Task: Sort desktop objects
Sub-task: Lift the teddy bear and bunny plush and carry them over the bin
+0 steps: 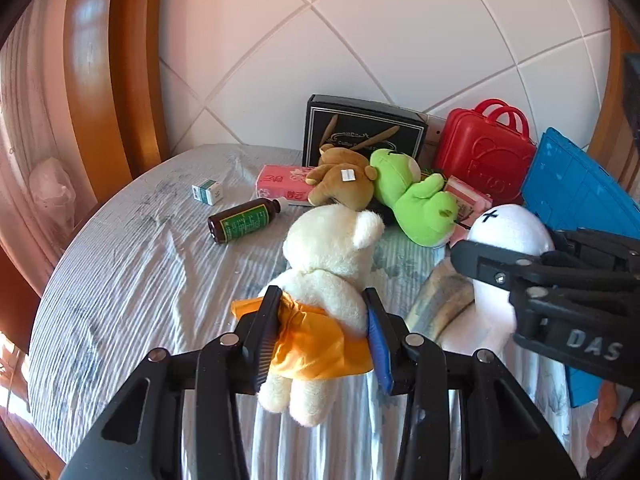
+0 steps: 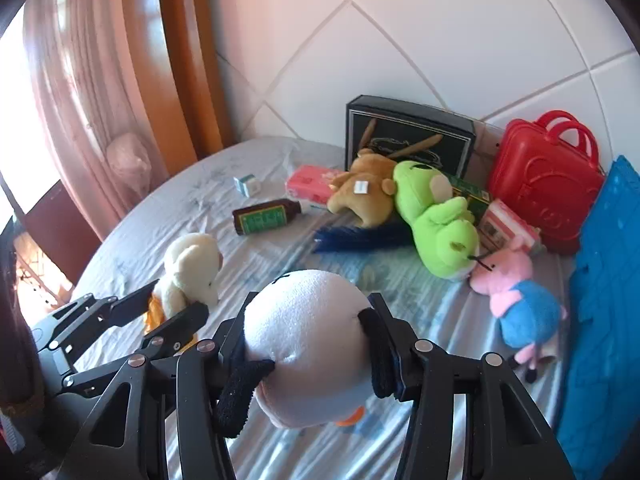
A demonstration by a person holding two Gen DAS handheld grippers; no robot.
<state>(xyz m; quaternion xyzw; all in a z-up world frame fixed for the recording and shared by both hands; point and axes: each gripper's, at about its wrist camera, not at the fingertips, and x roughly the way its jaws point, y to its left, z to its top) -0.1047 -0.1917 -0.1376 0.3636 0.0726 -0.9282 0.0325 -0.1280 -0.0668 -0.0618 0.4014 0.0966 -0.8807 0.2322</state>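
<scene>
Round table under pale striped cloth [image 1: 120, 280]. Right gripper [image 2: 308, 344] clamped on white round-headed plush dog with black ears [image 2: 304, 340], held above cloth. Left gripper [image 1: 320, 332] clamped on cream plush bear in orange skirt [image 1: 324, 280], likewise lifted.

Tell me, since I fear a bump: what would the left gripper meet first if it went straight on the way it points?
Probably the green frog, with the brown bear beside it. The left gripper already holds the white bear, which would hit first. Depth is unclear.
</scene>
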